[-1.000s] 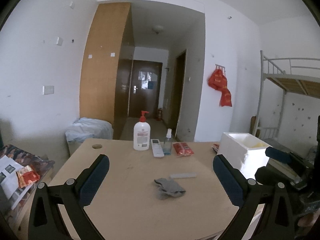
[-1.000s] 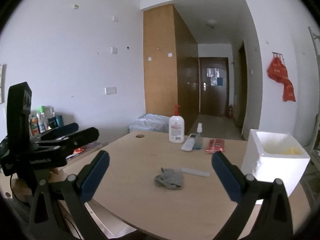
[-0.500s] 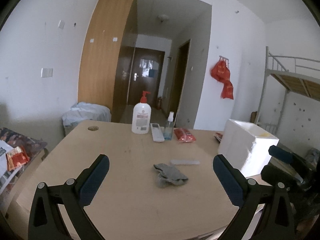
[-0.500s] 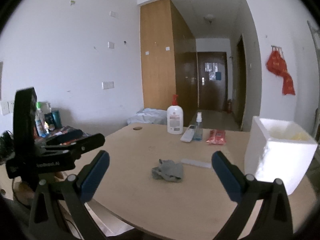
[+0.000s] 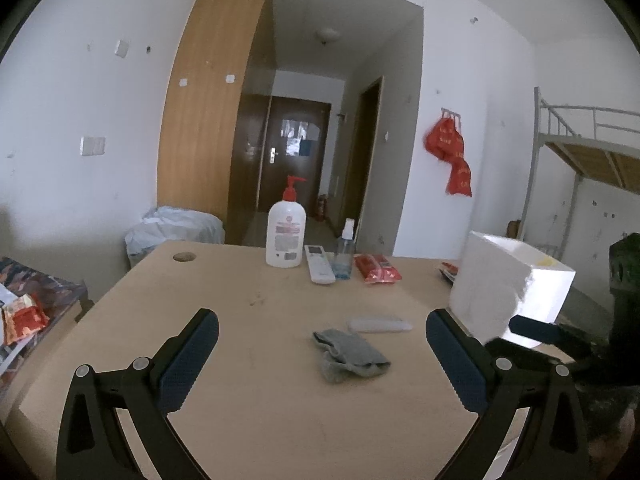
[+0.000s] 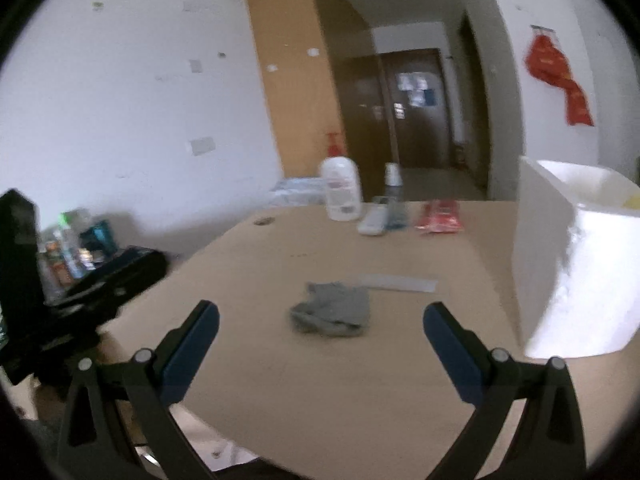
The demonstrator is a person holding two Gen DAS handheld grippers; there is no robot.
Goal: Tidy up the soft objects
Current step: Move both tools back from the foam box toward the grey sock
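A grey cloth (image 5: 349, 354) is lying crumpled on the table (image 5: 256, 400), near the middle of the top and touching neither gripper. In the left wrist view its long axis is running from far-left to near-right, with one narrow end pointing toward the far-left and the bulkier, folded end lying nearer the camera. In the right wrist view, which is blurred, the cloth (image 6: 332, 313) is showing as a low heap, and its direction cannot be read there. A flat white bar (image 5: 379, 325) is lying just beyond the cloth, its length running left to right; whether the two are touching cannot be told. The left gripper (image 5: 322, 350) is hanging above the near part of the table with its jaws spread wide and gripping nothing. The right gripper (image 6: 321, 340) is likewise standing wide apart and empty, with the cloth lying ahead between its fingers. A white foam box (image 5: 508, 284) is sitting at the right edge of the table, well apart from the cloth. At the far edge a pump bottle (image 5: 285, 236), a remote (image 5: 319, 269), a spray bottle (image 5: 345, 254) and a red packet (image 5: 377, 268) are standing in a row.
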